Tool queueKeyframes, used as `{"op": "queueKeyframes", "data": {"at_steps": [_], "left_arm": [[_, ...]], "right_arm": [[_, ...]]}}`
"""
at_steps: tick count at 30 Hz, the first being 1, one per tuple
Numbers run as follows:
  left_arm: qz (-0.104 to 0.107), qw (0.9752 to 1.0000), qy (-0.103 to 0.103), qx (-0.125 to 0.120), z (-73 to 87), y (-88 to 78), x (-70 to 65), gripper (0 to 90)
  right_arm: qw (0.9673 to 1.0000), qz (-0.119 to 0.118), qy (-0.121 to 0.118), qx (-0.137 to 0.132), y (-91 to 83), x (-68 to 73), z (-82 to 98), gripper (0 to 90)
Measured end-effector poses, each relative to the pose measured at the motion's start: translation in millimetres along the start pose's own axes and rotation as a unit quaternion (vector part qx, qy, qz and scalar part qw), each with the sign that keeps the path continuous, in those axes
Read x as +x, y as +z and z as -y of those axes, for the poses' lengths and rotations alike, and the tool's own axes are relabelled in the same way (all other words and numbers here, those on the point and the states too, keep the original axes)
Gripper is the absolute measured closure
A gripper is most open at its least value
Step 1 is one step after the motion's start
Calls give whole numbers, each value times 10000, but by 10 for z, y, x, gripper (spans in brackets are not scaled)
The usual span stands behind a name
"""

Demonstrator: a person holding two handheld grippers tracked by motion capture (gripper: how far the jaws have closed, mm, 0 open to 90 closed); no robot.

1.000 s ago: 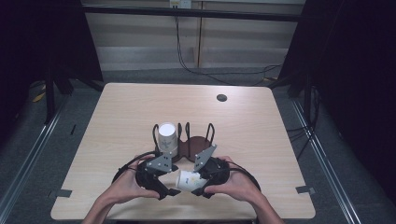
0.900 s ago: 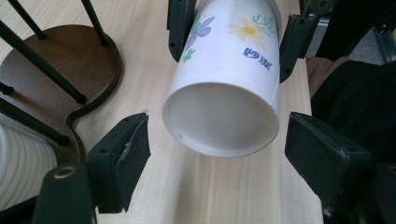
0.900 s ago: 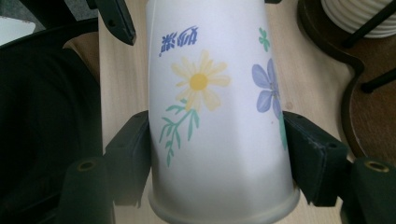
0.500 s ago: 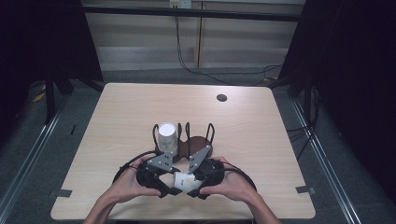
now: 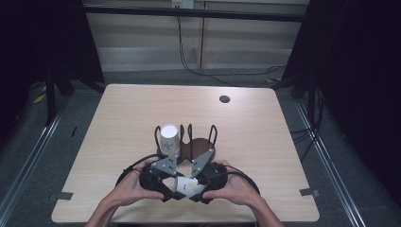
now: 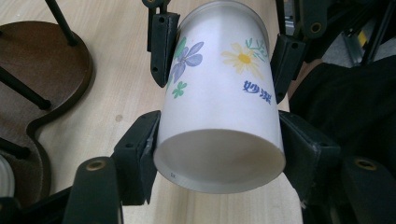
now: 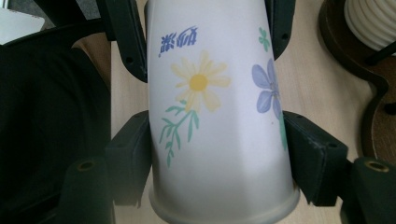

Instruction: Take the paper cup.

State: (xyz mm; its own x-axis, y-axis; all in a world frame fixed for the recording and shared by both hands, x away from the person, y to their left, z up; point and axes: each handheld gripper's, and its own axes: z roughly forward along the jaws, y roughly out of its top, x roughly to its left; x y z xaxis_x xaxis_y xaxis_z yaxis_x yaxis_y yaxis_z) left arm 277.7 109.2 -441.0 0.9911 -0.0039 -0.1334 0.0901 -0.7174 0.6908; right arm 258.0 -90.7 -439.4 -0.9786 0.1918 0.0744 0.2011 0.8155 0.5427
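While both grippers grip it, one paper cup [image 6: 219,121] hangs on its side just above the near edge of the table [image 5: 118,113], between the person's two hands.

Item 1, paper cup: white, printed with a yellow daisy, a blue-violet flower, green sprigs and small blue lettering. Judged light, thin-walled and easily crushed; the rolled rim and the base ring look the stiffest places, so a hold near either end should suit it better than a squeeze at mid-wall. Its waxy surface may slip.

Item 2, left gripper [image 5: 163,182]: jaws have just been closing and now press on the cup's bottom end, one pad on each side.

Item 3, right gripper [image 5: 201,182]: jaws clamped on the cup's rim end, from the opposite direction.

Item 4, wooden stand [image 5: 198,146]: dark brown base with upright black wire loops, just beyond the grippers.

Item 5, stack of white cups [image 5: 169,137]: upright in the stand's left part; a ribbed edge of it shows in the right gripper view.

Item 6, small dark round spot [image 5: 224,99]: far side of the table, well apart.
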Motion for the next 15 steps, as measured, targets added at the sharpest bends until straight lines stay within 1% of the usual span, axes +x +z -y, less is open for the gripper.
{"op": "queueKeyframes", "data": {"at_steps": [1, 2, 5, 7, 8, 9, 10, 12, 14, 15], "left_arm": [[5, 10000, -2, 1, -3, -4, 3, 360], [15, 10000, 19, -8, -3, -8, 9, 362], [24, 10000, -38, -63, 5, -18, 10, 365], [-34, 10000, -31, -31, 5, -22, 10, 367], [-29, 10000, -23, -80, 11, -27, 16, 367], [-20, 9999, -60, -96, 15, -31, 14, 367], [-81, 9998, -68, -141, 19, -37, 12, 367], [-58, 9998, -84, -168, 22, -62, 17, 367], [-85, 9998, -47, -180, 26, -77, 24, 367], [-107, 9997, -65, -202, 30, -82, 22, 367]], "right_arm": [[10000, 22, 16, -15, -8, -5, 3, 295], [10000, -5, 3, -31, -12, -11, 6, 291], [9999, 15, 55, -122, -17, -11, 17, 272], [9997, 36, 98, -208, -14, -16, 31, 217], [9996, 12, 115, -259, -6, -20, 40, 175], [9995, 27, 139, -276, -3, -19, 47, 154], [9994, 48, 157, -312, -5, -22, 57, 143], [9986, 80, 203, -476, -14, -28, 87, 142], [9976, 119, 301, -612, -34, -35, 123, 139], [9969, 156, 343, -686, -44, -43, 140, 139]]}}
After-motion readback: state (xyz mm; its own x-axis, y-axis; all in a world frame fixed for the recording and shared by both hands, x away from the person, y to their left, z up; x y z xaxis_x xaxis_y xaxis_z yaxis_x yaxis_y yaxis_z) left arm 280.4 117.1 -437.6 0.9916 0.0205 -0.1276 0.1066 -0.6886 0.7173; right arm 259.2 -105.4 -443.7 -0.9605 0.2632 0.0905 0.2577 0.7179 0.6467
